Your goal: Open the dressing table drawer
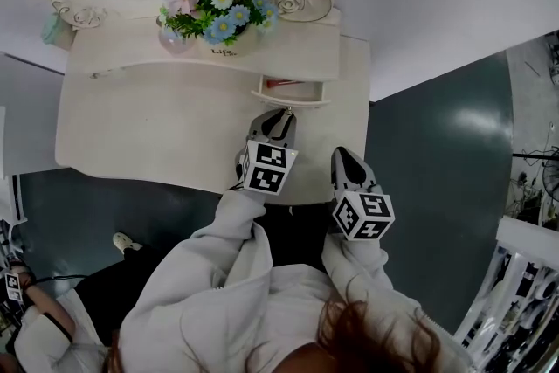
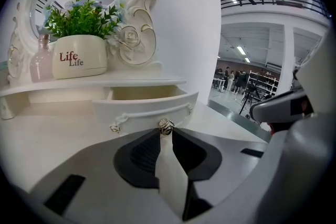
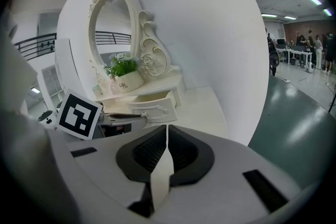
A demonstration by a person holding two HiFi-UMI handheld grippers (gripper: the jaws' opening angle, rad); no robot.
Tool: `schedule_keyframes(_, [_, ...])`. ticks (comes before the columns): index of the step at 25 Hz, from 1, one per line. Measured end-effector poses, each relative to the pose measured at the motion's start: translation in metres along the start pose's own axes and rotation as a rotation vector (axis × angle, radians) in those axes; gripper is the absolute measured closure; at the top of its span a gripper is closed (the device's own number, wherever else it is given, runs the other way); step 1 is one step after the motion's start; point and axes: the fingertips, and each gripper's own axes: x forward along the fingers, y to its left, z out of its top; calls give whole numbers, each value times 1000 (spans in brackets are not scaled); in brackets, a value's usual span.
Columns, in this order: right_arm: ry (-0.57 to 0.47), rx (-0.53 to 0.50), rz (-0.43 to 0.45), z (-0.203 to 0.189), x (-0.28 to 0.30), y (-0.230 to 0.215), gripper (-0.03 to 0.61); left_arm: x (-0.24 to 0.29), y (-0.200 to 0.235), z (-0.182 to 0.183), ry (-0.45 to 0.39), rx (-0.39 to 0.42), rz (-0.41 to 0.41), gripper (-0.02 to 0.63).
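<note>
L grey gripper (image 2: 166,132) nipping small silver knob (image 2: 166,125), jaws near-closed.
White curved drawer (image 2: 147,107) sitting part-open; R gripper (image 3: 167,128) hanging closed, empty.

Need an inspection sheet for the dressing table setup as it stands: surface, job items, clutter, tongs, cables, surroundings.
Surface: cream dressing tabletop, bare in front of the shelf.
Job's things: small curved cream drawer, partly pulled out; silver rose-shaped knob on its front.
Clutter: white ceramic flower pot and pink glass bottle on the upper shelf, before the oval carved mirror.
Grippers: left tongs shut on the knob; right tongs shut, empty, beside the left and short of the drawer.
Cables: nothing seen on the table.
Surroundings: white wall, dark green floor, people far off in the hall.
</note>
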Motion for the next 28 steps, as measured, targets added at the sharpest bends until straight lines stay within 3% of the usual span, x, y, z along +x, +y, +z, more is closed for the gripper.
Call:
schedule_keyframes(19, [-20,5,-19,2,-7,1,541,-15,-18,-15,25,35,-64,537])
schedule_keyframes(28, [-20,-7,-8,4,-8,6,541,-22,-26,-15,3,-26,-111,545])
